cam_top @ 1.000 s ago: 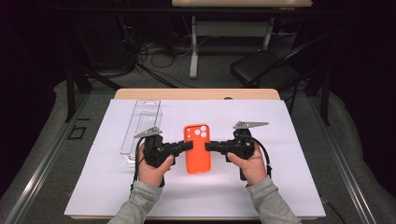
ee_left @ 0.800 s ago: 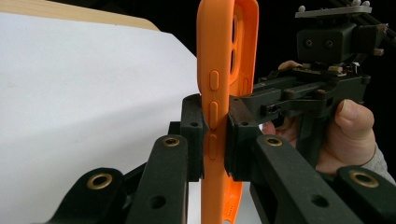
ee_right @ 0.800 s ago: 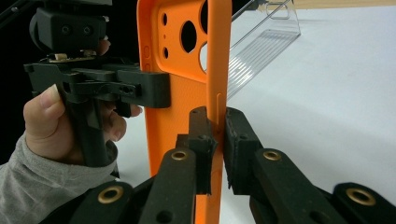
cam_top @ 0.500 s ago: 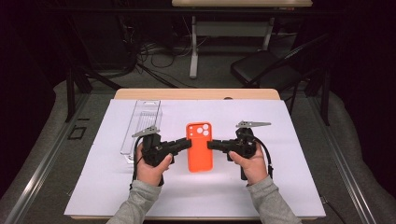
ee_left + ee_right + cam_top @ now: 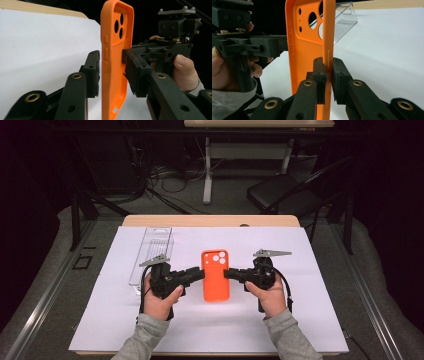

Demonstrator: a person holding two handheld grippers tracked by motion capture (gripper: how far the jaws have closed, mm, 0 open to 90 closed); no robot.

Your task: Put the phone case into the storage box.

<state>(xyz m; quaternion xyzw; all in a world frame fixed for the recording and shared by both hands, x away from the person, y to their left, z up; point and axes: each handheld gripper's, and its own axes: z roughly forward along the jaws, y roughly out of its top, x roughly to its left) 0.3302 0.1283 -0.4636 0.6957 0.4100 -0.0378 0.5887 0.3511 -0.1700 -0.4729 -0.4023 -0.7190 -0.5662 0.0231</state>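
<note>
The clear plastic case (image 5: 150, 257) lies on the white table cover (image 5: 310, 320), nothing visible inside it. The orange phone case (image 5: 215, 275) sits between both tools. The right gripper (image 5: 327, 67) is clamped on its edge wall. The left gripper (image 5: 111, 71) has just been opening, and its view shows gaps beside the case's edge.

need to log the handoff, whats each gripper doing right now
Left gripper: open, jaws just opened off the orange phone case, whose edge sits between them.
Right gripper: shut on the orange phone case's other edge.
</note>
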